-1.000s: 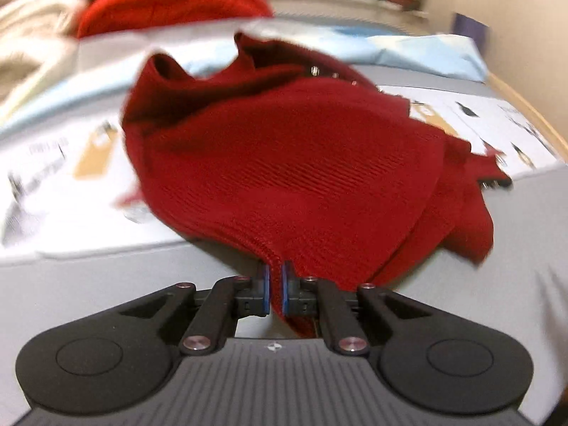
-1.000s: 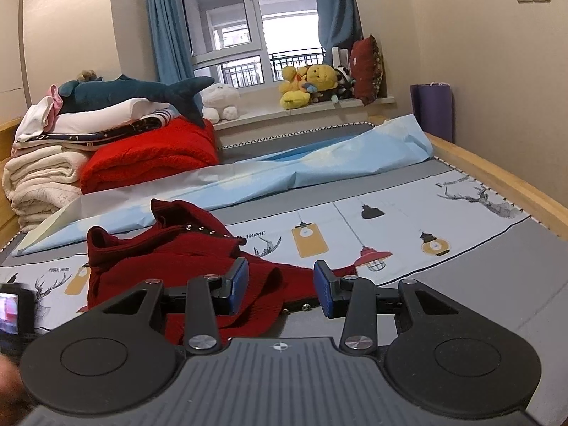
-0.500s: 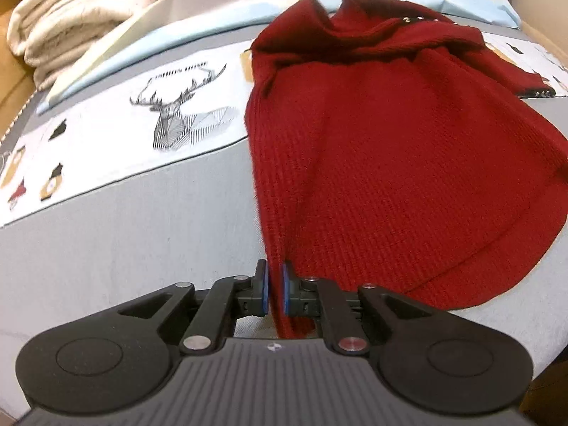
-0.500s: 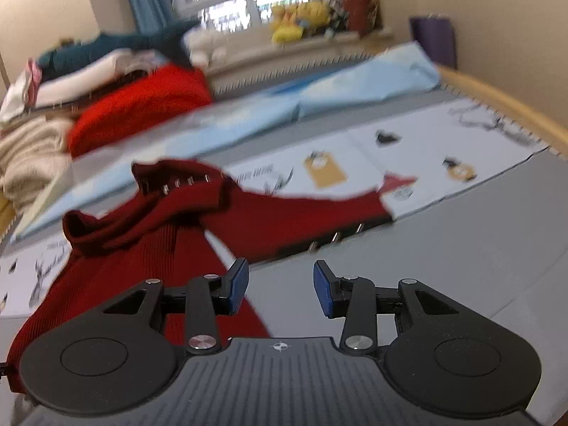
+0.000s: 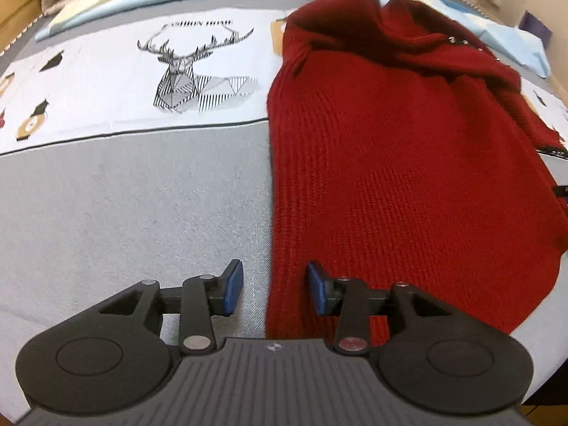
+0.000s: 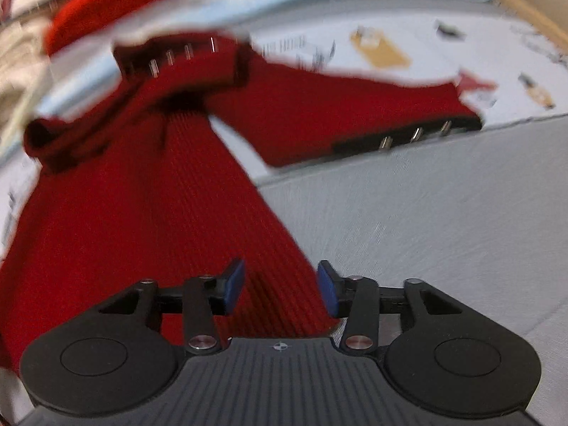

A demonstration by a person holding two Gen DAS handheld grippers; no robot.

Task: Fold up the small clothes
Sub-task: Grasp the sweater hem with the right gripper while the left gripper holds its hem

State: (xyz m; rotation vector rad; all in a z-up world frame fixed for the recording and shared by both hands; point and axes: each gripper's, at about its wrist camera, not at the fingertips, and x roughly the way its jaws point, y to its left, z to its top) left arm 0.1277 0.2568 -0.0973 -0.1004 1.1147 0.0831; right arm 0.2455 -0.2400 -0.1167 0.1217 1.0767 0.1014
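1. Red knitted sweater [image 5: 408, 163] lay spread flat on the grey bedsheet [image 5: 124, 213], beside a printed deer [image 5: 191, 71].
2. Left gripper [image 5: 275, 293] had just been opening; its jaws stood released, the sweater's hem edge loose between them.
3. Right gripper [image 6: 280, 289] had also widened, jaws released over the opposite hem, gripping nothing.
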